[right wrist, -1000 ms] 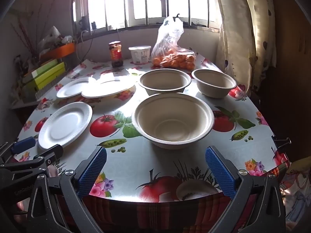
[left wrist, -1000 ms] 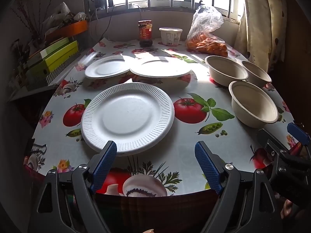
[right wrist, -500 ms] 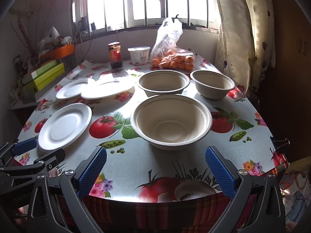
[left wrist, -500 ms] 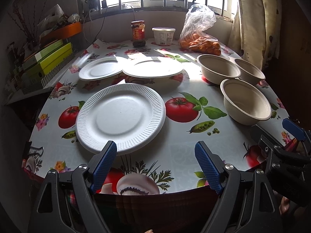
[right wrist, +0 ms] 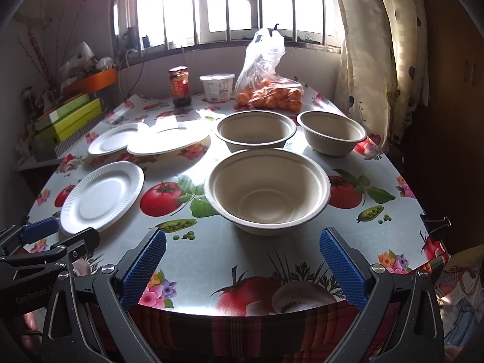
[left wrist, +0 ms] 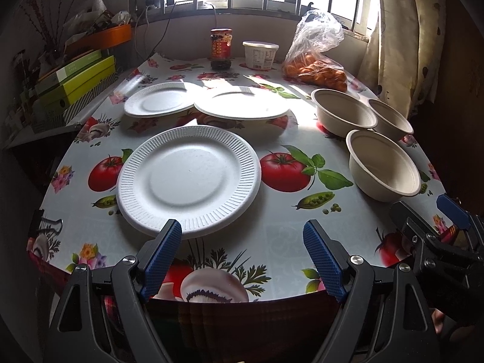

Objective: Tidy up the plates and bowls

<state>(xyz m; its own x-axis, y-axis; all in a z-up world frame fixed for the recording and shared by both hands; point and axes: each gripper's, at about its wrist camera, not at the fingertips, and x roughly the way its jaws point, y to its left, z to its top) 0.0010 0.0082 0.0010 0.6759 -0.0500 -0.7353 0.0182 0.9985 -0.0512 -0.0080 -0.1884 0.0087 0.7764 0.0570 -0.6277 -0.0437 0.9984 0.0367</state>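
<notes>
Three white paper plates lie on the left half of the table: a near ribbed plate (left wrist: 189,178) (right wrist: 101,195) and two far plates (left wrist: 158,103) (left wrist: 242,106) that overlap. Three beige paper bowls stand on the right: a near bowl (right wrist: 267,190) (left wrist: 382,165) and two far bowls (right wrist: 255,130) (right wrist: 331,131). My left gripper (left wrist: 242,233) is open and empty at the table's front edge, its left fingertip by the near plate's rim. My right gripper (right wrist: 242,242) is open and empty just in front of the near bowl.
A sauce jar (left wrist: 221,49), a white tub (left wrist: 260,55) and a bag of oranges (left wrist: 314,66) stand at the back by the window. Green boxes (left wrist: 75,81) are stacked at the left. A curtain (right wrist: 378,60) hangs at the right. The table (right wrist: 272,257) has a fruit-print cloth.
Both grippers have drifted slightly; the table's things sit a little lower and closer in the views. Nothing was taken hold of or moved.
</notes>
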